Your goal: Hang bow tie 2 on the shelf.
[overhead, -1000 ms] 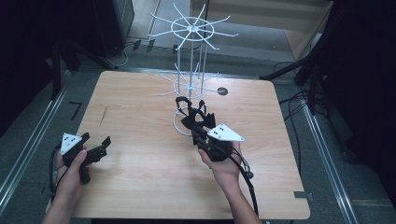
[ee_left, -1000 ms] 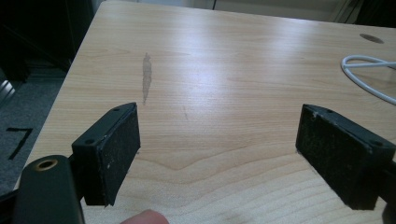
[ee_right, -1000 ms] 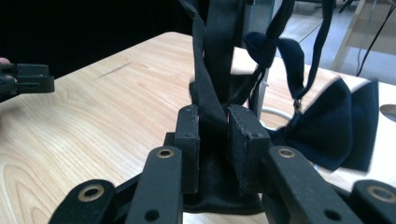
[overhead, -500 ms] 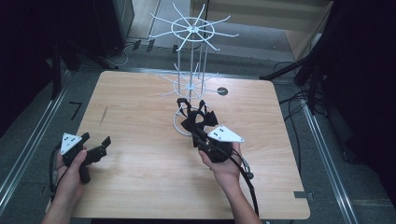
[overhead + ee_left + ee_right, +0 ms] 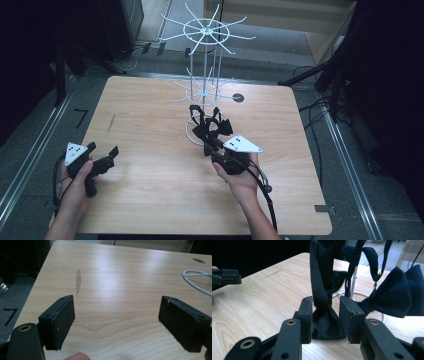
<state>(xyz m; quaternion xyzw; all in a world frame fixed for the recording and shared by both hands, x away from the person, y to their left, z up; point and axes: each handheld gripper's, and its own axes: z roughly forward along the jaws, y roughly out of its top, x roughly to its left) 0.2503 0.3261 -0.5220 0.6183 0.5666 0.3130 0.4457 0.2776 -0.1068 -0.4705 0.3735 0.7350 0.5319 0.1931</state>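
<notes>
- Right gripper [image 5: 325, 315]: jaws closed narrow on a black bow tie [image 5: 322, 292], pinching its fabric between the pads
- Bow tie location: near the middle of the table [image 5: 150, 195], at the base ring of the white wire rack [image 5: 204, 60]; a second bow tie [image 5: 397, 292] hangs just beside it
- Left gripper [image 5: 117, 317]: jaws wide apart, holding nothing, near the table's left front corner
</notes>
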